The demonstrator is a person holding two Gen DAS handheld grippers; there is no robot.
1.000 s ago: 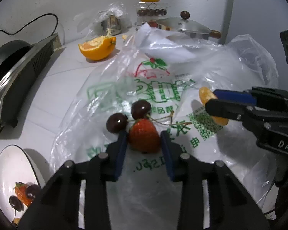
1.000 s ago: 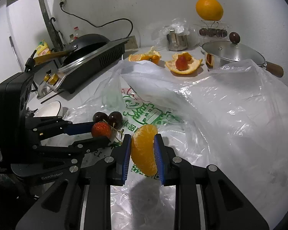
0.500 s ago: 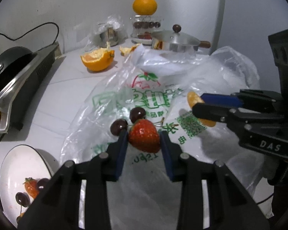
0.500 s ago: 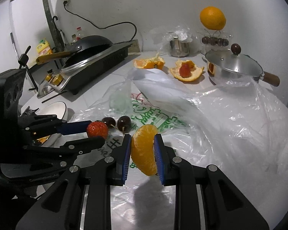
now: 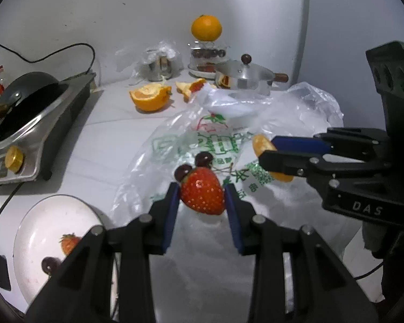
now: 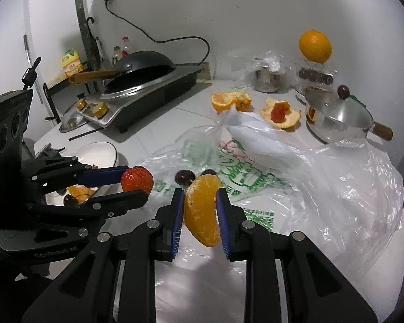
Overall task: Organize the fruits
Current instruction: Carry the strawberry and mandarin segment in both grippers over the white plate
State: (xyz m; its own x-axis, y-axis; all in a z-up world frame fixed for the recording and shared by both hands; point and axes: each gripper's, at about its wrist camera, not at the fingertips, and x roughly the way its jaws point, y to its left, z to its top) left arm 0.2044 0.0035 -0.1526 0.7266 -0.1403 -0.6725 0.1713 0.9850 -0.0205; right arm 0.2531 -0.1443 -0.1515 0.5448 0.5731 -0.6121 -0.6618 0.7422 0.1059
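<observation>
My left gripper [image 5: 202, 196] is shut on a red strawberry [image 5: 202, 194] and holds it above the printed plastic bag [image 5: 220, 145]. It also shows in the right wrist view [image 6: 136, 181]. My right gripper [image 6: 199, 207] is shut on an orange segment [image 6: 203, 210], also lifted over the bag, and shows in the left wrist view [image 5: 272, 152]. Two dark cherries [image 5: 199, 162] lie on the bag just beyond the strawberry. A white plate [image 5: 37, 231] at lower left holds a strawberry [image 5: 68, 243] and a cherry [image 5: 49, 265].
An induction cooker with a black pan [image 5: 27, 107] stands at the left. A cut orange half [image 5: 149, 97], peel with a strawberry [image 6: 278, 113], a lidded steel pot [image 6: 336, 118], a jar topped by a whole orange [image 5: 206, 28] and a wrapped cup [image 5: 159, 63] sit at the back.
Both grippers have lifted and pulled back from the bag with their fruit. The cherries stayed on the bag. More of the plate has come into view.
</observation>
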